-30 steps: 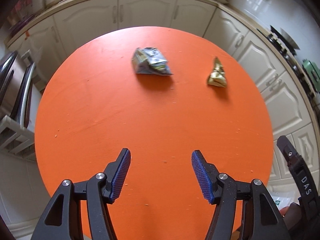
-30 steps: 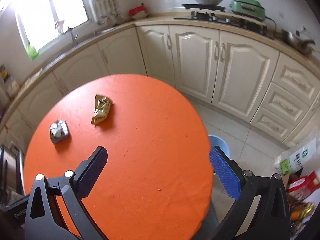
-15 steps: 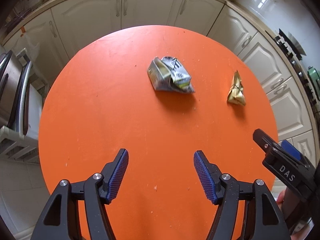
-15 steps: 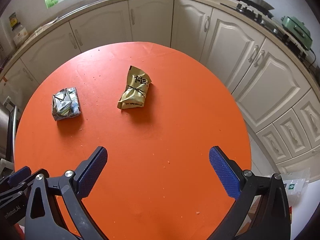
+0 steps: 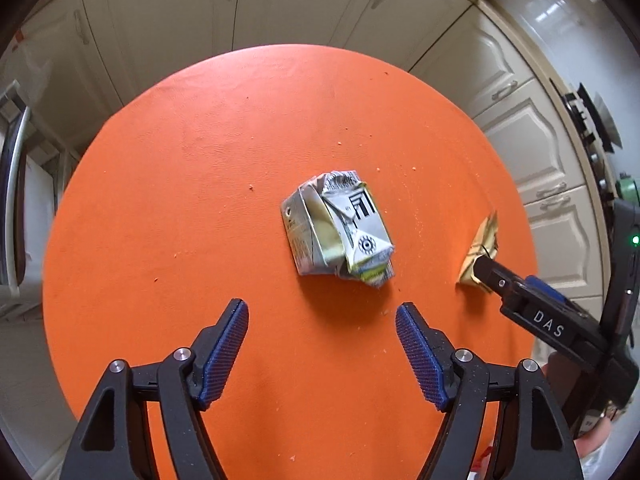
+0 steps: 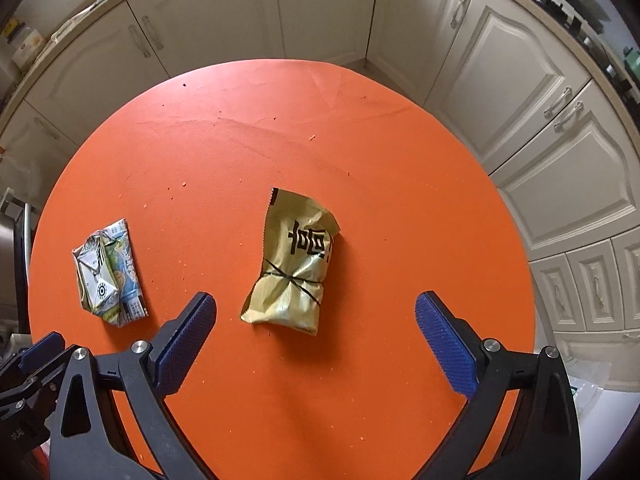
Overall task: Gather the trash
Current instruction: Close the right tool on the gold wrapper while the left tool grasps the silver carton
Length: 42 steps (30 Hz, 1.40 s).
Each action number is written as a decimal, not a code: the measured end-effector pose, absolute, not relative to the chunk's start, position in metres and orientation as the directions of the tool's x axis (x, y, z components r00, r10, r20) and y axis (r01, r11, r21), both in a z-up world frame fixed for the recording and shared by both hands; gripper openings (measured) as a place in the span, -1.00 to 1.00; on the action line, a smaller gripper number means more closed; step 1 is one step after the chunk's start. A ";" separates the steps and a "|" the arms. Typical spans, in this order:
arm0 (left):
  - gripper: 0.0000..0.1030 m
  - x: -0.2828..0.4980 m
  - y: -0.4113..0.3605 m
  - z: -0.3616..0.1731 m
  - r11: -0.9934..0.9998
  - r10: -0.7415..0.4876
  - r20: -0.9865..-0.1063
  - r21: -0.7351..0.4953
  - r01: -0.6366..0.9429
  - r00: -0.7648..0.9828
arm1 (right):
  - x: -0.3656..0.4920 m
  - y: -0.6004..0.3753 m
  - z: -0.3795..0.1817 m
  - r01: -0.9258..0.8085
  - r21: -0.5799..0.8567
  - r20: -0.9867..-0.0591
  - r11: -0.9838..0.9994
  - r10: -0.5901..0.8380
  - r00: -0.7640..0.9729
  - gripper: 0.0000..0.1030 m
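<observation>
Trash, two pieces, on round orange table (image 5: 160, 220): crushed carton (image 5: 338, 229) near centre; gold wrapper (image 6: 294, 264) lying apart to its right; left gripper (image 5: 322, 352) hung above table just short of carton, jaws spread and lately widening, nothing between; right gripper (image 6: 316, 350) over wrapper, jaws wide, lately narrowing slightly, nothing held; cream cabinets (image 6: 320, 8) around.

Soft daylight, short shadows, strong fisheye warp w/ dark, maybe blurred edges.
</observation>
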State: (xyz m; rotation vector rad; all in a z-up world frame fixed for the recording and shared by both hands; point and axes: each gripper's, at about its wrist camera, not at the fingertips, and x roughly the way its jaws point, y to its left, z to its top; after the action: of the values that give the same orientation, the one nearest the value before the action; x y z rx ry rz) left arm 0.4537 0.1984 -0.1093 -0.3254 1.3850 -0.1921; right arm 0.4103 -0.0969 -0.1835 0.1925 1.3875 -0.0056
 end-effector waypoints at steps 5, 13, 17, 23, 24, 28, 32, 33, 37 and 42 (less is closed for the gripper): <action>0.40 0.476 0.200 -0.118 0.942 -0.309 -0.939 -0.324 -0.086 0.150 | 0.425 -0.086 -0.198 0.064 0.136 -0.983 0.989 0.127 0.130 0.75; 0.40 0.496 0.179 -0.123 0.946 -0.301 -0.943 -0.314 -0.077 0.139 | 0.426 -0.079 -0.204 -0.011 0.135 -0.983 0.991 0.135 0.122 0.00; 0.40 0.505 0.165 -0.136 0.952 -0.275 -0.951 -0.290 -0.101 0.140 | 0.415 -0.090 -0.200 -0.018 0.193 -0.973 0.981 0.193 0.127 -0.17; 0.17 0.504 0.151 -0.142 0.968 -0.217 -0.956 -0.237 -0.084 0.198 | 0.395 -0.109 -0.198 0.000 0.232 -0.963 0.973 0.230 0.138 -0.22; 0.15 0.503 0.150 -0.143 0.968 -0.221 -0.953 -0.240 -0.073 0.205 | 0.393 -0.111 -0.197 -0.001 0.237 -0.962 0.972 0.234 0.139 -0.22; 0.12 0.497 0.139 -0.140 0.982 -0.182 -0.951 -0.189 -0.005 0.250 | 0.379 -0.113 -0.196 0.003 0.245 -0.959 0.969 0.242 0.147 -0.22; 0.11 0.484 0.133 -0.139 0.982 -0.191 -0.947 -0.188 0.036 0.260 | 0.384 -0.117 -0.196 0.015 0.258 -0.957 0.966 0.253 0.141 -0.22; 0.11 0.480 0.131 -0.137 0.983 -0.184 -0.945 -0.179 0.045 0.269 | 0.384 -0.117 -0.196 0.013 0.251 -0.959 0.968 0.247 0.139 -0.22; 0.10 0.466 0.122 -0.129 0.987 -0.158 -0.938 -0.141 0.076 0.308 | 0.389 -0.113 -0.195 0.027 0.264 -0.955 0.964 0.258 0.146 -0.22; 0.10 0.442 0.112 -0.117 0.982 -0.172 -0.926 -0.134 0.134 0.336 | 0.381 -0.123 -0.183 0.045 0.280 -0.948 0.959 0.269 0.172 -0.22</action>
State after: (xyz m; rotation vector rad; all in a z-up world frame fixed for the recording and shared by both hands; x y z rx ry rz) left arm 0.4415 0.1124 -0.1173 -0.0359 1.2120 -0.1992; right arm 0.3812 -0.1229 -0.1828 0.2672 1.3936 0.1618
